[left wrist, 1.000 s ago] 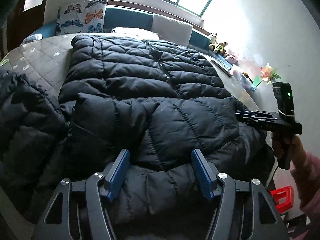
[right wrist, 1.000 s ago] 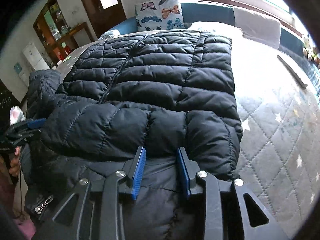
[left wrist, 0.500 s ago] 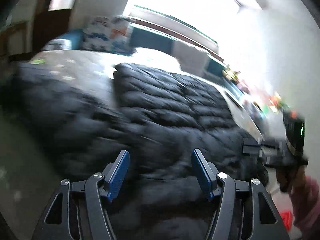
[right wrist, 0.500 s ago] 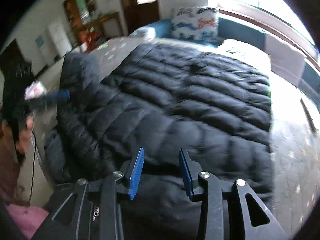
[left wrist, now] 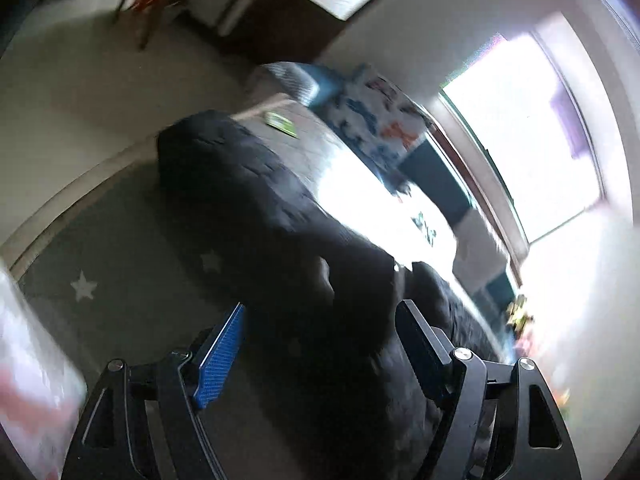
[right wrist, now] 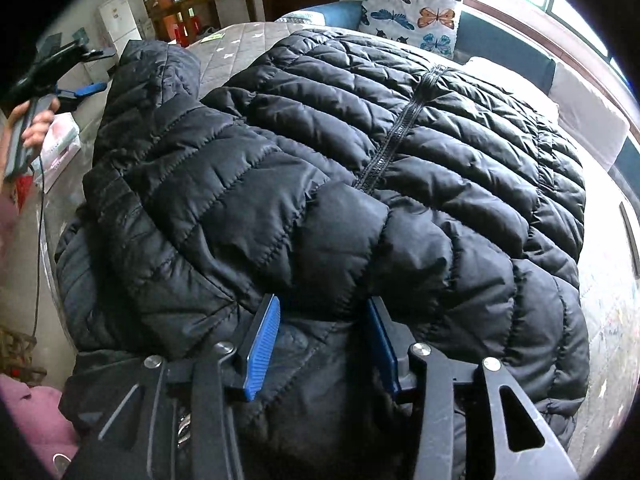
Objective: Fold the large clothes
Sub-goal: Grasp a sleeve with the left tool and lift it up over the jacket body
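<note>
Jaws apart over black puffer jacket

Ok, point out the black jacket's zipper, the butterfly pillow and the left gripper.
zipper [right wrist: 404,130], right wrist view, mid-length.
butterfly pillow [right wrist: 412,18], right wrist view, centre of its face.
left gripper [right wrist: 86,74], right wrist view, between its fingertips.

A: Where is there room?
B: The bed lies bare right of the jacket, and bare again past its sleeve.

A: What blocks?
B: The pillow at the far end; a box stands just left of the bed.
</note>
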`<move>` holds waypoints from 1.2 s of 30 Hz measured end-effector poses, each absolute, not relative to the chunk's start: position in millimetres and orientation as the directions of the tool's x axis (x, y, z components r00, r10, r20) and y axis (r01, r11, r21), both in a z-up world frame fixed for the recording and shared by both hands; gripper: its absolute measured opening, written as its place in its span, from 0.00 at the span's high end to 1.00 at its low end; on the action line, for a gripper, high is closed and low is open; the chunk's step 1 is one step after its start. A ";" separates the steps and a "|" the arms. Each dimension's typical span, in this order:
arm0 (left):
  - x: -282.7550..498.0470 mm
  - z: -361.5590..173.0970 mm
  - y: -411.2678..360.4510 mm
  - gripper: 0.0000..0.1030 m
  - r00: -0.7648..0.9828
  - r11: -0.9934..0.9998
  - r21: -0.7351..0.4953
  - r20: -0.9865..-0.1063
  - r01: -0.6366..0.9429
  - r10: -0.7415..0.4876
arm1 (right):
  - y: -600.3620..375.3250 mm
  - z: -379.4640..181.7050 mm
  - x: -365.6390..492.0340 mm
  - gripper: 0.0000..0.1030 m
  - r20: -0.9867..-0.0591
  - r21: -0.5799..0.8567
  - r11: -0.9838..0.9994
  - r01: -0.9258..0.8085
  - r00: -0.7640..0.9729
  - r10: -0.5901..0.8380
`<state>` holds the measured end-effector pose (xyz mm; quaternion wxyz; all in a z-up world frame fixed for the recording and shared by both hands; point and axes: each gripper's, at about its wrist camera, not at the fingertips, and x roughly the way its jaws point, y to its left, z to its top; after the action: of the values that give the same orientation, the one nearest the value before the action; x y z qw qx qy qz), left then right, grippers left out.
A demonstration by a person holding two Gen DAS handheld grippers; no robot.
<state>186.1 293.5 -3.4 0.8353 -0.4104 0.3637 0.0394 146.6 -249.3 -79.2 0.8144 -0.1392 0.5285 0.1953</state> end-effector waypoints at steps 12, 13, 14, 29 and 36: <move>252.6 -67.7 376.0 0.23 0.749 0.398 -0.775 -0.609 -0.492 -0.260 | -248.2 -81.3 152.1 0.49 -0.920 -0.002 0.888 -0.461 0.348 0.178; 256.4 -71.0 380.0 0.26 0.752 0.391 -0.779 -0.605 -0.491 -0.262 | -248.5 -81.6 152.2 0.49 -0.920 -0.001 0.888 -0.459 0.348 0.179; 259.9 -73.7 384.1 0.36 0.757 0.389 -0.781 -0.601 -0.488 -0.257 | -248.7 -82.0 152.4 0.48 -0.920 0.000 0.889 -0.458 0.348 0.180; 336.8 89.3 351.0 0.85 0.823 0.781 -0.555 -0.560 -0.286 -0.097 | -228.8 -81.3 162.0 0.47 -0.926 0.011 0.859 -0.512 0.318 0.202; 311.1 186.0 249.3 0.85 0.875 0.916 -0.383 -0.476 -0.117 -0.087 | -228.2 -64.9 153.5 0.47 -0.905 -0.012 0.843 -0.538 0.364 0.220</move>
<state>311.1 249.3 186.0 0.9465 -0.2043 0.2497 0.0078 153.5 -228.2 -64.9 0.8112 -0.1551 0.5131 0.2337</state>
